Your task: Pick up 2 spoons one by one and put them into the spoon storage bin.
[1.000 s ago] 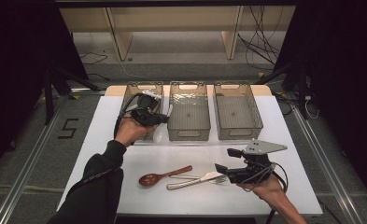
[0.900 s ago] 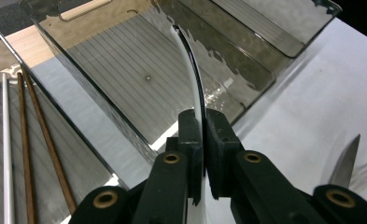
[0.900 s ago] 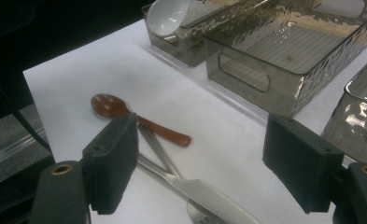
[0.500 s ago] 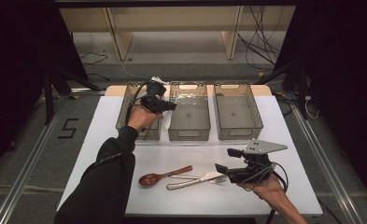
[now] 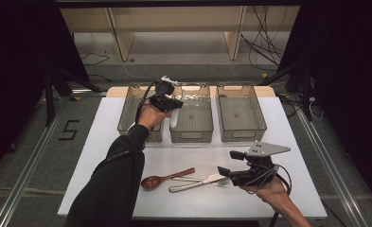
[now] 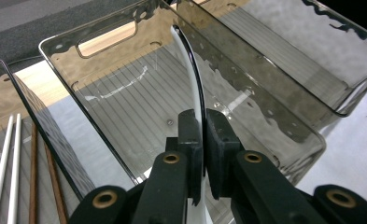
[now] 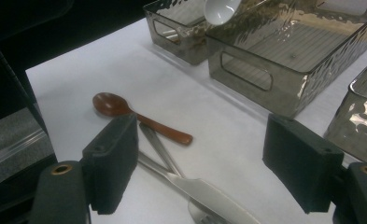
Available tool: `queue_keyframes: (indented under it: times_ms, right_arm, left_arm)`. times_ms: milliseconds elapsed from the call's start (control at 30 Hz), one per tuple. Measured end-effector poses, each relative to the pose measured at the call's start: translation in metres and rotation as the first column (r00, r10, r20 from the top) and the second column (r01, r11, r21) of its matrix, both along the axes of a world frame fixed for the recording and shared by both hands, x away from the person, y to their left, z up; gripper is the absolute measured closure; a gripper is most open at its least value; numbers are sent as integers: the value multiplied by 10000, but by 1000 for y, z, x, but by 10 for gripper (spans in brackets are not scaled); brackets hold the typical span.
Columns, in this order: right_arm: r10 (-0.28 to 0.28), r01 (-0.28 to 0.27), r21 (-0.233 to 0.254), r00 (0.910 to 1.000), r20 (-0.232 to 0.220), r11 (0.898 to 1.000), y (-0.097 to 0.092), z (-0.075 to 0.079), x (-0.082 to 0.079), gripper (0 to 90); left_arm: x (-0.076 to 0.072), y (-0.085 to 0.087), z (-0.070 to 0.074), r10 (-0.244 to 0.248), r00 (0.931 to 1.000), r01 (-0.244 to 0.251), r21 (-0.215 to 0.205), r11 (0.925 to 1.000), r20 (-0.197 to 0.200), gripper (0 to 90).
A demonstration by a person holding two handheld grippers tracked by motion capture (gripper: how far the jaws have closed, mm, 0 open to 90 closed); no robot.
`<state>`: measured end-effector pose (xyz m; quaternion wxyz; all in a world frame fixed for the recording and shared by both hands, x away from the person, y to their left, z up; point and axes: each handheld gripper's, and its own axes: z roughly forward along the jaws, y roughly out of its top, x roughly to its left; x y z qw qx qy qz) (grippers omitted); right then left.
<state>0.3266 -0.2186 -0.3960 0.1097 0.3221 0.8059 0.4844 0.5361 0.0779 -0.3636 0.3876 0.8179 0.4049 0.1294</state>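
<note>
white spoon [image 6: 194, 70] is sitting pinched by its handle between the clenched jaws of the left gripper [image 5: 167, 103], its bowl hanging just below that gripper in the high view. against the earlier pictures, this gripper is travelling away from the left bin [image 5: 131, 111], where chopsticks [image 6: 8, 163] are lying, and is now hovering over the near-left edge of the middle bin [image 5: 191, 127]. in the left gripper view the handle is rising straight ahead of the jaws, with the middle bin's ribbed floor spreading out beneath and beyond them. that shift is suggesting the spoon is being carried to the middle bin for sorting, and lowering and letting go is likely what is coming next. right gripper [image 5: 231, 172] is resting in place with its jaws spread wide and grasping nothing; wooden spoon [image 7: 134, 116], knife [image 7: 204, 191] and fork [image 5: 221, 181] are lying on the table [image 5: 174, 213] just ahead of and between its jaws, waiting their turn.
</note>
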Motion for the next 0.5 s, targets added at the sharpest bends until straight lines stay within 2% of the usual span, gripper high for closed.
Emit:
queue_keyframes:
  times_ms: [167, 267, 367, 500]
  right_arm:
    - [13, -13, 13, 10000, 25, 10000, 0, 0, 0, 275]
    - [20, -20, -3, 10000, -16, 10000, 0, 0, 0, 275]
    - [36, -36, -34, 10000, -18, 10000, 1, 0, 0, 275]
    - [66, -66, -33, 10000, -23, 10000, 1, -1, 0, 275]
  left_arm:
    - [0, 0, -6, -35, 9999, 33, 106, 9999, 140, 852]
    - [1, -1, -9, -65, 9999, 65, -16, 10000, 106, 850]
    - [1, -2, -12, -102, 9998, 99, 154, 9998, 183, 849]
    - [2, -3, -15, -125, 9998, 125, 20, 9999, 129, 844]
